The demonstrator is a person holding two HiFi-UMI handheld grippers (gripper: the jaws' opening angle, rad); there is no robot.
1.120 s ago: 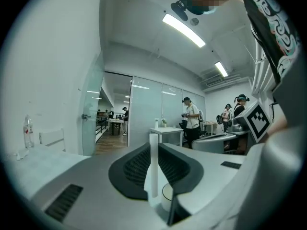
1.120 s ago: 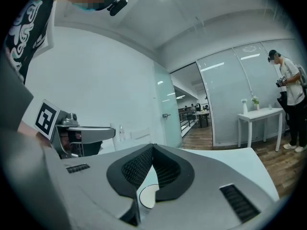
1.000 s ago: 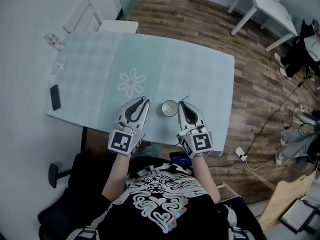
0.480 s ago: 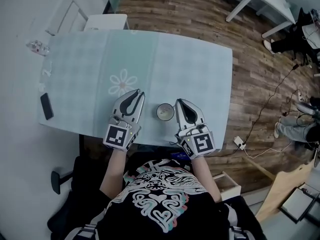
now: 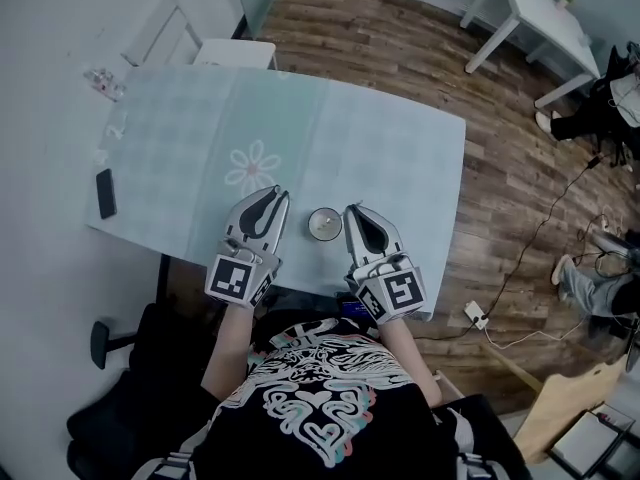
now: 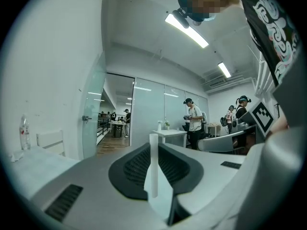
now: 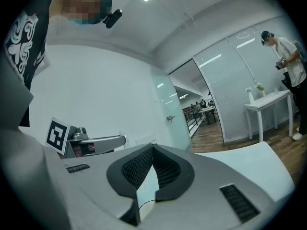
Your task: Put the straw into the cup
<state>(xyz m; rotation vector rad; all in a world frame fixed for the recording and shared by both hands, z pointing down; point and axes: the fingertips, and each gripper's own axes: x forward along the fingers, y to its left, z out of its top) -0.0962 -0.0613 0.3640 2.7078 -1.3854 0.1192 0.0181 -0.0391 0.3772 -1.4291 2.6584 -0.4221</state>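
The left gripper (image 5: 276, 192) pinches a slim white tubular straw (image 6: 153, 166) between its ribbed black pads. The right gripper (image 5: 350, 209) has its tips pressed together on nothing. Between the two grippers, a small round cup (image 5: 324, 224) sits on the pale checked tablecloth (image 5: 390, 148).

Black phone (image 5: 105, 193) on pale table (image 5: 380, 148), white chair (image 5: 238, 54) beyond, power strip (image 5: 473, 315) on wooden floor (image 5: 380, 48).

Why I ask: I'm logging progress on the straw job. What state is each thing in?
left gripper: shut on the straw
straw: upright between the left gripper's jaws, outside the cup
right gripper: shut, nothing seen in it
cup: upright on the table between the grippers
phone: flat on the table, screen dark
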